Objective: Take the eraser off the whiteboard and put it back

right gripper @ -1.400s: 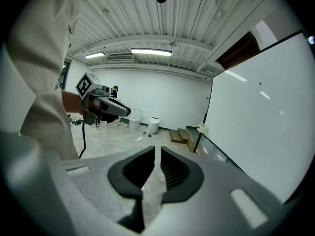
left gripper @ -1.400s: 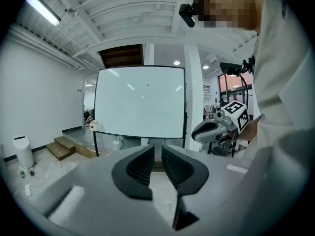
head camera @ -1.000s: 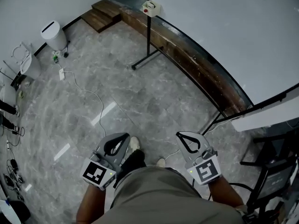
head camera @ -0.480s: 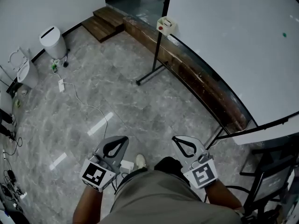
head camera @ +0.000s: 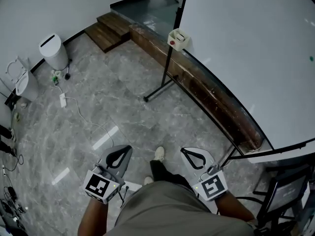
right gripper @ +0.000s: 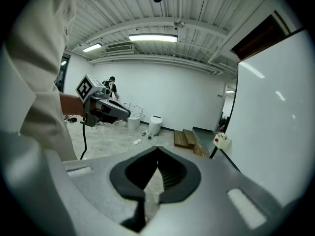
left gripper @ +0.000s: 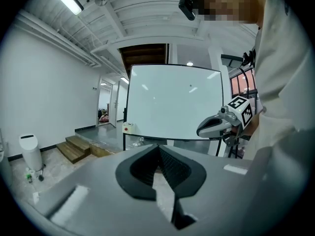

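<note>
Whiteboard (head camera: 246,58) takes up more of the head view's right side than it did a second ago. The grey marble floor (head camera: 98,107) has slid back beneath the person, whose feet have changed places, so the person has been walking along the board towards its far post. The wooden ledge (head camera: 206,90) under the board now runs closer to the feet. Both tools ride at waist level ahead of the body, well apart from the board. The left gripper (head camera: 124,151) has its jaws shut together with nothing between them, and the right gripper (head camera: 189,154) is likewise closed and empty, as each gripper view confirms. The eraser is hard to pick out. A small pale box (head camera: 178,38) with a red spot, fixed at the board's lower corner on the post, has drawn nearer over the last second and may be the eraser or its holder, though it is too small to be sure. This looks like the approach only. Nothing has been taken off the board yet, and a gripper would have to open before any grasp.
</note>
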`<act>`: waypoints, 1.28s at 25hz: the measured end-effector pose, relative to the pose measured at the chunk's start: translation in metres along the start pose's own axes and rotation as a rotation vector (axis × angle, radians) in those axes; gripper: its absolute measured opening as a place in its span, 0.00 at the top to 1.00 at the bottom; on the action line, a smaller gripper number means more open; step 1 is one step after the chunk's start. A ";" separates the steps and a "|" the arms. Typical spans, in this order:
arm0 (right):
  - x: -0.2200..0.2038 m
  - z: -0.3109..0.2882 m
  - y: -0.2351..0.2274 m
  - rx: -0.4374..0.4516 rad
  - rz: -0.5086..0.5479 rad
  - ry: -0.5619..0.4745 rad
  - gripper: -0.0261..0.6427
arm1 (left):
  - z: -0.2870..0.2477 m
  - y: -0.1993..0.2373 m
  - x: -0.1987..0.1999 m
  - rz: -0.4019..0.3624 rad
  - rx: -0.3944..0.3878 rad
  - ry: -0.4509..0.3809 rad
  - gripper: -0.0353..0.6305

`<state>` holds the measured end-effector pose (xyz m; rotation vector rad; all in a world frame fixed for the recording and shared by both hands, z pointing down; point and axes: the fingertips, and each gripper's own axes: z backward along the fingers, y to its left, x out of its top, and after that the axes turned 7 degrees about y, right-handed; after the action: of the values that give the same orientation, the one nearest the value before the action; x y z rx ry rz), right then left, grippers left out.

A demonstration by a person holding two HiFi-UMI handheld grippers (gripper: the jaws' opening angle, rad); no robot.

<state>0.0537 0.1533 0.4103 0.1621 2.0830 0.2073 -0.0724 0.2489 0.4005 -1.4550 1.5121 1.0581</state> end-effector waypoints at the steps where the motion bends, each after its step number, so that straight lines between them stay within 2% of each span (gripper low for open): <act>1: 0.003 -0.009 -0.013 0.001 -0.003 -0.006 0.96 | -0.010 0.010 0.006 -0.005 0.005 0.002 0.94; 7: 0.026 -0.063 -0.093 -0.006 -0.003 -0.058 0.96 | -0.076 0.067 0.045 -0.051 0.041 0.017 0.93; 11: 0.031 -0.086 -0.142 -0.015 -0.018 -0.091 0.96 | -0.128 0.090 0.076 -0.068 0.022 0.010 0.91; 14: 0.024 -0.099 -0.176 -0.040 -0.037 -0.072 0.96 | -0.170 0.108 0.093 -0.090 0.017 -0.001 0.90; 18: 0.013 -0.111 -0.205 -0.081 -0.073 -0.029 0.96 | -0.218 0.127 0.106 -0.125 -0.036 0.005 0.87; 26: 0.000 -0.130 -0.270 -0.251 -0.179 0.037 0.96 | -0.332 0.181 0.135 -0.183 -0.124 0.009 0.78; 32: 0.012 -0.146 -0.306 -0.400 -0.274 0.065 0.96 | -0.416 0.219 0.149 -0.240 -0.197 0.077 0.73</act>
<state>-0.0883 -0.1550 0.4057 -0.3738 2.0566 0.4591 -0.2915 -0.1927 0.4216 -1.7828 1.2727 1.0366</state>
